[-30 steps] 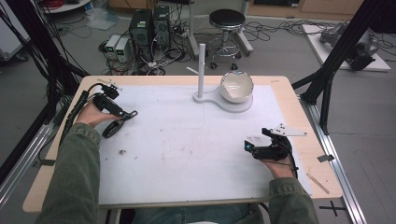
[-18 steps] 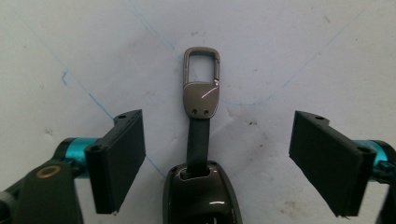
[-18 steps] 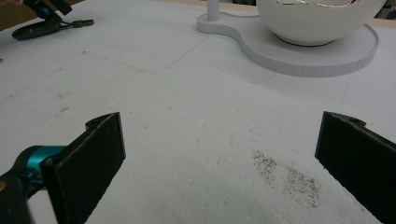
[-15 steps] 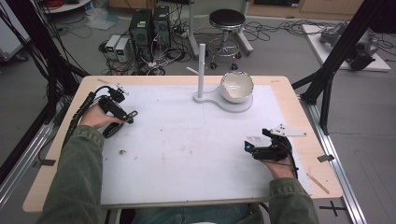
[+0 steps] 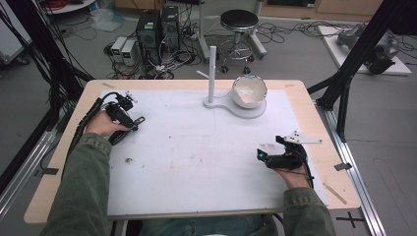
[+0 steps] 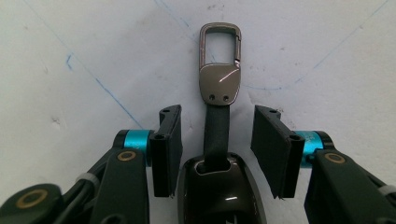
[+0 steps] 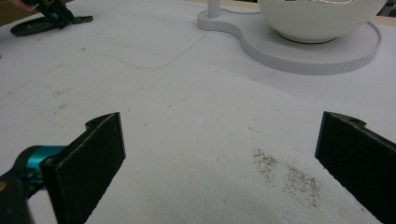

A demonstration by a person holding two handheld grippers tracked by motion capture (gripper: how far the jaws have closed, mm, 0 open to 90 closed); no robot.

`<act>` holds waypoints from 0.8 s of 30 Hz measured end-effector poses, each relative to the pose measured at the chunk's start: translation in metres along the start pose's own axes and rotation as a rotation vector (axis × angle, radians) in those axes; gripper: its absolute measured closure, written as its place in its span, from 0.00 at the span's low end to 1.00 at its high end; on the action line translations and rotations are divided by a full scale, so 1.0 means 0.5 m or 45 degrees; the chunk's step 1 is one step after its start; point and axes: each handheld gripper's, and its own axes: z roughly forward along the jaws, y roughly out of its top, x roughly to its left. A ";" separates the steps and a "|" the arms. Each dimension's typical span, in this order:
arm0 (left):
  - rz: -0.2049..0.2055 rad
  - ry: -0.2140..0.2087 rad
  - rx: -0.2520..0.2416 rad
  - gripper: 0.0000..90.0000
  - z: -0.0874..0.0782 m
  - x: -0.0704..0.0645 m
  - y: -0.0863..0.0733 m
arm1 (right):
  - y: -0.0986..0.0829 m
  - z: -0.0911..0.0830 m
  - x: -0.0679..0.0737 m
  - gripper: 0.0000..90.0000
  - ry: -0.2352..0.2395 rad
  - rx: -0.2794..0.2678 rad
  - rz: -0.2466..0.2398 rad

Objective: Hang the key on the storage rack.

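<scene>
While our left gripper [image 6: 217, 140] straddles the key fob [image 6: 218, 135], its jaws stand released, not touching the strap. Our right gripper [image 7: 219, 163] gapes wide above the bare mat [image 7: 187, 93].

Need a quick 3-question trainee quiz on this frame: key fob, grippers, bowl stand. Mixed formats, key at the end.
1. True or false: the left gripper is clamped on the key fob.
2. What sits on the white stand? A) white bowl B) mug C) plate
3. Fill in: the right gripper has its jaws ____ over the white mat.

Key: 1 false, the pads stand apart either side of the strap; 2 A, white bowl; 3 open.
</scene>
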 end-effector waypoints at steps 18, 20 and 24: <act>0.071 0.048 0.065 0.91 -0.012 -0.026 0.009 | -0.003 0.011 0.004 0.01 0.003 0.041 -0.011; 0.072 0.054 0.055 0.91 -0.021 -0.028 0.009 | -0.002 0.010 0.004 0.01 0.007 0.039 -0.007; 0.101 0.027 0.010 0.91 -0.049 -0.040 0.009 | -0.001 0.008 0.002 0.01 0.011 0.025 0.002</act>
